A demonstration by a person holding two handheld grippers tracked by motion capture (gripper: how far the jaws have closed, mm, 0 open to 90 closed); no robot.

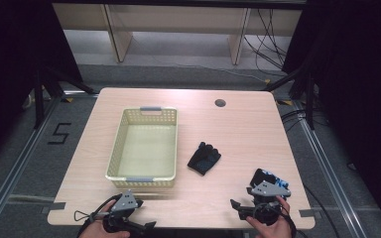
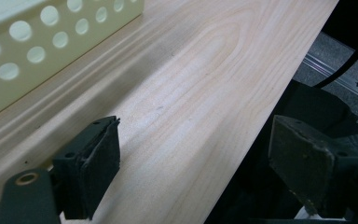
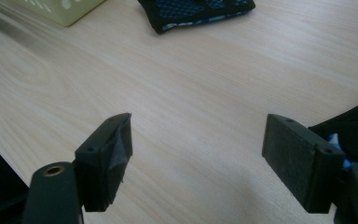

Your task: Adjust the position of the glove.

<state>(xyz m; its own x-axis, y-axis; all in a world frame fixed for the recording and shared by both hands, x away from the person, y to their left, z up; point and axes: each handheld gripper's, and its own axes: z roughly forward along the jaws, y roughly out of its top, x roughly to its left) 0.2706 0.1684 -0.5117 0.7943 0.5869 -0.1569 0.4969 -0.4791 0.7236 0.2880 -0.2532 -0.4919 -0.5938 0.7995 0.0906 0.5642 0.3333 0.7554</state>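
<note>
While both of my grippers wait at the near edge of the table [image 1: 238, 124], the basket [image 1: 143, 148] still holds nothing that I can see, so by my reading the work has hardly begun. My left gripper [image 1: 124, 210] sits just in front of the basket's near wall, its jaws spread wide over bare wood with nothing between them, as the left gripper view confirms. My right gripper [image 1: 258, 206] hangs well to the right of the basket, jaws likewise apart and empty, and in the right gripper view they frame only tabletop. One black glove with blue palm [image 1: 204, 158] lies flat just to the right of the basket, untouched. A second glove [image 1: 268, 177] lies farther right of the basket, just beyond my right gripper and partly hidden by it. Neither is lifted or gripped. What remains, as I judge it, is everything: picking up each glove and dropping both into the basket.
</note>
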